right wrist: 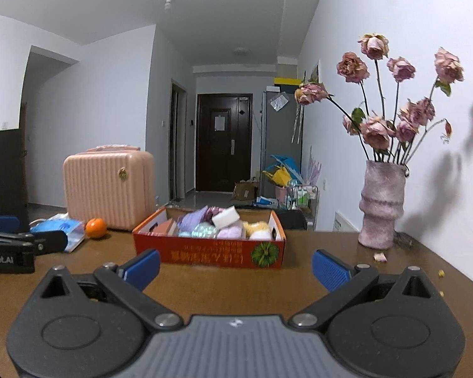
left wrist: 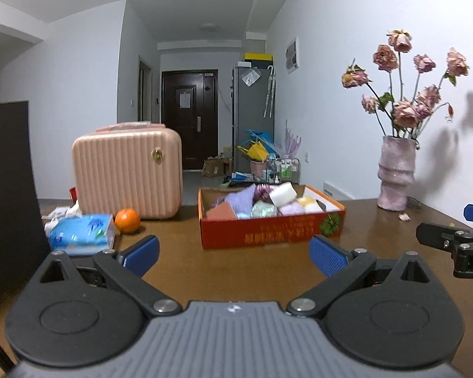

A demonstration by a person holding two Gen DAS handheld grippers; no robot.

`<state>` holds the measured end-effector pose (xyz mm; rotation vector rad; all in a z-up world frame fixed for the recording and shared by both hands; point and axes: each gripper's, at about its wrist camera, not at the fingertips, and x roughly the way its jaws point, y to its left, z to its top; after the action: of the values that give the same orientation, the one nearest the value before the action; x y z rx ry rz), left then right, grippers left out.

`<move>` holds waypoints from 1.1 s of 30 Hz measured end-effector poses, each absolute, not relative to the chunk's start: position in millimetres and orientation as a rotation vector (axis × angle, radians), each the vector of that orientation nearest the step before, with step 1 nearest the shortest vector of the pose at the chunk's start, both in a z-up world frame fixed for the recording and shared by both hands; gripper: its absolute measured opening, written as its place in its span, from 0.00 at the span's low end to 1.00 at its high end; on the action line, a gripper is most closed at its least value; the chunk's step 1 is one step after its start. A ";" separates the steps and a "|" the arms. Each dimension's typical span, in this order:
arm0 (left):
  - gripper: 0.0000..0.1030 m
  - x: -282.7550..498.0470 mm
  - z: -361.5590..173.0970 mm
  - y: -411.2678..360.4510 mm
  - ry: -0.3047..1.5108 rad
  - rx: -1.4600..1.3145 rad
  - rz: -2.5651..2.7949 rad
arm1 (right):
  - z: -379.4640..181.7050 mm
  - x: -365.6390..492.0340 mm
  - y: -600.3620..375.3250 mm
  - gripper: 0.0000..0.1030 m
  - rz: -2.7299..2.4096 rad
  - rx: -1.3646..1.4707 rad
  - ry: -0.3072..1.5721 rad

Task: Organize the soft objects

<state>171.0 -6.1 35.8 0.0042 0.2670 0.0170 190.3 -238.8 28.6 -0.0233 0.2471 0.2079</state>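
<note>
A red cardboard box (left wrist: 268, 231) stands on the brown table, also in the right wrist view (right wrist: 205, 252). It holds several soft things: a white sponge (left wrist: 283, 192), purple cloth (left wrist: 241, 200), a yellow piece (left wrist: 309, 201) and pale bundles. My left gripper (left wrist: 235, 253) is open and empty, just in front of the box. My right gripper (right wrist: 236, 267) is open and empty, also in front of the box. The right gripper shows at the left view's right edge (left wrist: 451, 239); the left gripper shows at the right view's left edge (right wrist: 22, 245).
A pink hard case (left wrist: 127, 173) stands behind and left of the box. An orange (left wrist: 127, 220) and a blue tissue pack (left wrist: 80, 233) lie at the left. A dark bag (left wrist: 6, 189) stands far left. A vase of dried roses (left wrist: 395, 176) stands at the right.
</note>
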 end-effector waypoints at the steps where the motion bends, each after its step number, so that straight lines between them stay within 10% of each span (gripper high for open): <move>1: 1.00 160.8 32.7 -6.2 0.270 0.002 0.012 | 27.3 182.8 -239.8 1.00 0.209 -0.025 0.249; 33: 1.00 88.0 8.5 -21.3 0.316 0.007 -0.064 | 12.2 95.5 -257.3 1.00 0.166 0.005 0.285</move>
<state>88.0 -21.3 8.5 0.0073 0.3164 -0.0636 95.5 -257.3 12.2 0.0046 0.2853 0.1664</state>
